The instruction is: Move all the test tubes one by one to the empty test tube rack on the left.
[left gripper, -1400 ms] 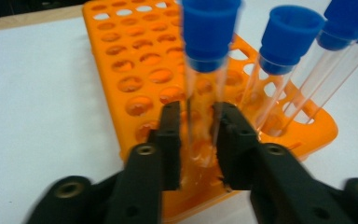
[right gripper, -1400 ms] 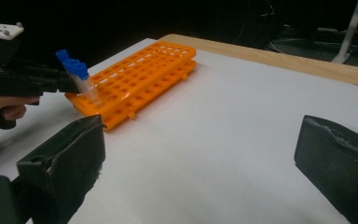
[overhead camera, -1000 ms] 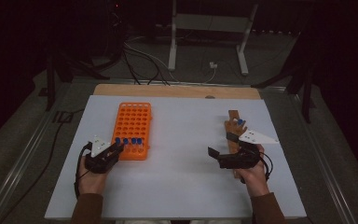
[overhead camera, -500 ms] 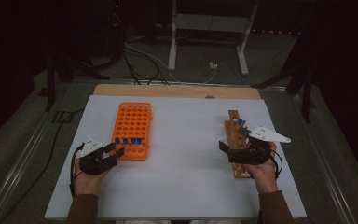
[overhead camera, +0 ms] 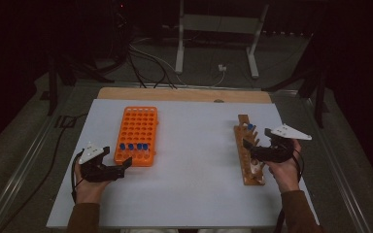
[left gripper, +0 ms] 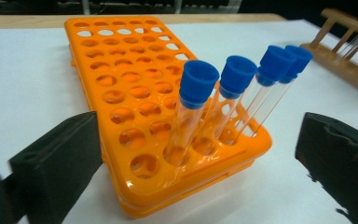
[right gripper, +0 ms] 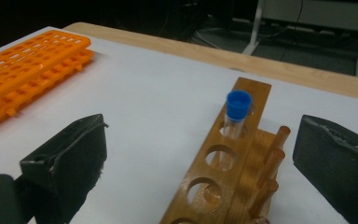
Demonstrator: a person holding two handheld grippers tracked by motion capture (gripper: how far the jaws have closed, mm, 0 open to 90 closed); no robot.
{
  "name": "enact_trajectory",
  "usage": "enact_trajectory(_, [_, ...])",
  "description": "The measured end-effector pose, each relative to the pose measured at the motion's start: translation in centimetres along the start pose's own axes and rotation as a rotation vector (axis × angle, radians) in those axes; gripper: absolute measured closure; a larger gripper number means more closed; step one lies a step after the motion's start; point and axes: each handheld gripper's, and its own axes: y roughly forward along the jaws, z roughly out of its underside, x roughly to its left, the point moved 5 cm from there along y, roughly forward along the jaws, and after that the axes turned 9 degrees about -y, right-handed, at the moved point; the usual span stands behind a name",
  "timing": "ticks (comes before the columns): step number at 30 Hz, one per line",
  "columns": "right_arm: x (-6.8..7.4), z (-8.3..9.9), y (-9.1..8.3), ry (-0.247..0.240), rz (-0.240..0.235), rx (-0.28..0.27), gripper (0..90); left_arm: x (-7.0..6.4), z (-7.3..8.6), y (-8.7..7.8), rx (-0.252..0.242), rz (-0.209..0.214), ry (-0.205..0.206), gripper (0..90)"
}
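An orange tube rack [overhead camera: 138, 127] lies on the white table's left half, with several blue-capped clear tubes [overhead camera: 132, 146] standing in its near row. My left gripper [overhead camera: 119, 163] is just short of the rack's near left corner, open and holding nothing. In the left gripper view the capped tubes [left gripper: 198, 86] stand between the wide-apart jaws of the left gripper [left gripper: 199, 128]. On the right, a wooden rack [overhead camera: 249, 155] holds one blue-capped tube [overhead camera: 250, 127] at its far end. My right gripper [overhead camera: 256, 141] is open over that rack; the right gripper [right gripper: 203, 128] frames the tube [right gripper: 237, 107].
The white table top [overhead camera: 194, 145] has a wooden strip [overhead camera: 184, 94] along its far edge. Wooden pegs [right gripper: 272, 158] stick up along the right side of the wooden rack. Cables and a metal stand [overhead camera: 218, 43] lie on the dark floor beyond.
My right gripper has shifted right and away, from the open table onto the wooden rack. My left gripper has drawn back slightly toward the near left of the orange rack.
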Motion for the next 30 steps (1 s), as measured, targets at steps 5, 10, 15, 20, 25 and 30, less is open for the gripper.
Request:
enact_trajectory(5, [-0.9,0.3,1.6,-0.006,-0.015,0.039,7.0,-0.1,0.0,0.1,-0.001,0.000,0.008,0.5])
enact_trajectory(10, [-1.5,0.7,3.4,-0.019,-0.004,0.094,19.7,-0.2,0.2,0.2,0.011,-0.011,0.021,0.5])
enact_trajectory(15, [-2.3,1.1,4.5,-0.005,0.031,0.113,46.4,-0.2,0.2,0.2,0.012,-0.008,0.017,0.5])
enact_trajectory(20, [-2.4,1.1,4.9,-0.026,0.032,0.109,66.4,-0.2,0.2,0.3,0.013,-0.005,0.011,0.5])
enact_trajectory(25, [-2.5,0.9,5.3,-0.049,0.042,0.114,76.4,-0.3,0.3,0.4,0.020,-0.002,0.016,0.5])
enact_trajectory(30, [-2.4,0.7,5.6,-0.066,0.052,0.113,76.8,-0.3,0.3,0.4,0.023,-0.001,0.016,0.5])
